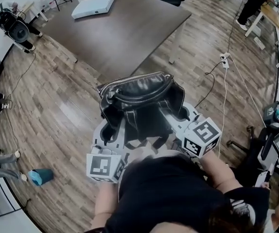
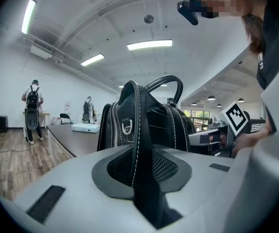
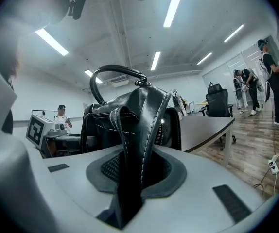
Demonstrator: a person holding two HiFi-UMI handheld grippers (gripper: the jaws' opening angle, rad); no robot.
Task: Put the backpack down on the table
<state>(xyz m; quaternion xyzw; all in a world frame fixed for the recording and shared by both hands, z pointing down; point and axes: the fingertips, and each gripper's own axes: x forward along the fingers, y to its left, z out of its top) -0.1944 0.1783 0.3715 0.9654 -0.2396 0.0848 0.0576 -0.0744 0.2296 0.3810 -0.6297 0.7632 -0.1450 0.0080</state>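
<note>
head view: glossy black leather backpack [image 1: 144, 95] with curved silver zipper [image 1: 134, 78].

Black backpack [image 1: 142, 95] gripped between left gripper [image 1: 109, 130] and right gripper [image 1: 181, 116] — over wooden floor [image 1: 57, 110], table [image 1: 130, 25] ahead

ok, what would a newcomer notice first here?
A black leather backpack with a silver zip hangs in mid-air over the wooden floor, just short of the dark brown table. The left gripper and right gripper each clamp one of its black straps. A flat white box lies at the table's far end.
</note>
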